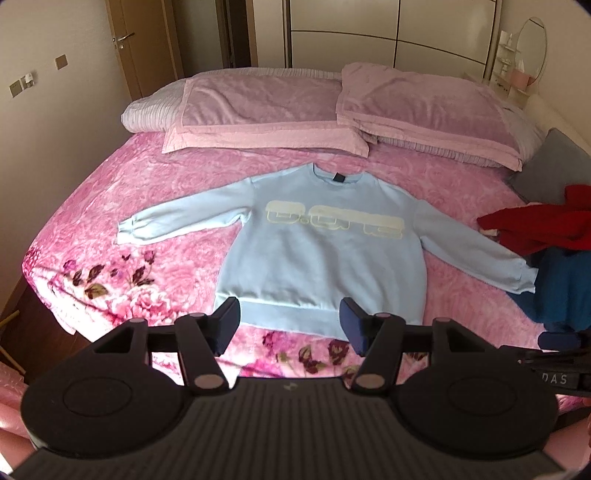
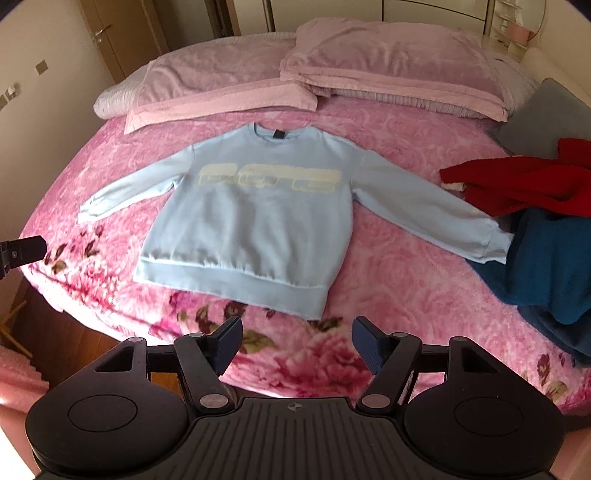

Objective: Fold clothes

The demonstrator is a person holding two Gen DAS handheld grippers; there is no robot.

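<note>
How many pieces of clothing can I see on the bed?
3: a light blue sweatshirt spread flat in the middle, a red garment bunched at the right edge, and a dark blue garment just below it. More may be hidden in that pile.

A wide bed under a pink rose-patterned plush bedspread [image 1: 155, 192] fills the room, with two lilac fleece-covered pillows [image 1: 258, 107] at its head. Behind stand a brown wooden door [image 1: 144, 40], cream panelled wardrobe doors [image 1: 343, 33] and a round mirror [image 1: 532, 44] above a small white shelf unit [image 1: 508, 62]. Soft daylight brightens the cream walls [image 1: 55, 122].
</note>
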